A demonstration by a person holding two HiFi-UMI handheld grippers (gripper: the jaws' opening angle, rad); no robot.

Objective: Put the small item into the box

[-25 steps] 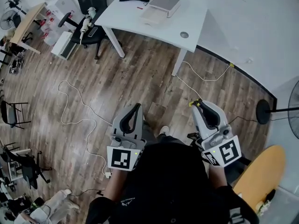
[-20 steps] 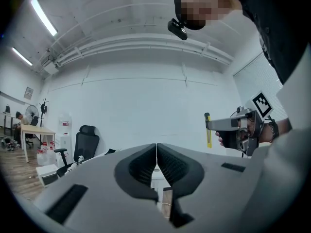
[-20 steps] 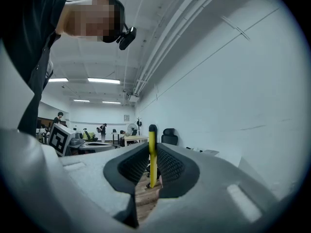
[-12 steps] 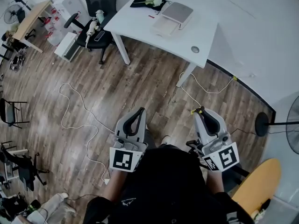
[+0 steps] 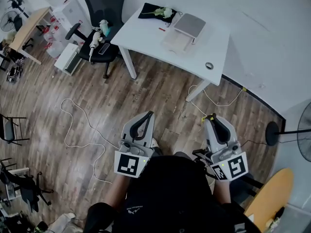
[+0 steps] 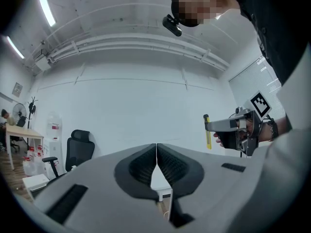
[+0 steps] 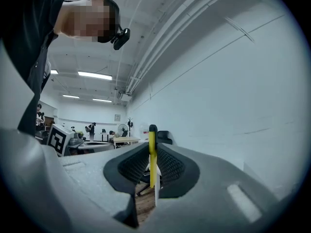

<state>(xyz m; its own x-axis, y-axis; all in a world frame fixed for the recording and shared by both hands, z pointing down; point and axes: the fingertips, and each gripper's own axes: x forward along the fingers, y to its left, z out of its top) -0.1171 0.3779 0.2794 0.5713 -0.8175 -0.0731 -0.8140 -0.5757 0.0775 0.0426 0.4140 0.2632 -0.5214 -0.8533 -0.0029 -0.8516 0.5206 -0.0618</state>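
Observation:
A flat grey-white box [image 5: 190,25] lies on the white table [image 5: 146,30] far ahead, with a pale lid or sheet [image 5: 177,41] beside it. My right gripper [image 5: 210,116] is shut on a thin yellow stick with a black tip [image 7: 152,159], which stands upright between its jaws [image 7: 152,147]. The stick's tip pokes out at the jaw ends [image 5: 204,118]. My left gripper [image 5: 148,114] is shut with nothing in it [image 6: 156,147]. From the left gripper view the right gripper [image 6: 228,125] and the yellow stick [image 6: 208,132] show at the right. Both grippers hang over the wooden floor, well short of the table.
A black office chair [image 5: 99,13] stands left of the table. On the table lie a black cloth with flowers [image 5: 158,12] and a tape roll [image 5: 209,65]. Cables [image 5: 77,125] trail over the floor. A fan stand [image 5: 272,127] and an orange round board [image 5: 269,198] are at the right.
The table and chair have slid lower and nearer in the head view as the person moves toward them. Both grippers keep the same pose and stay shut.

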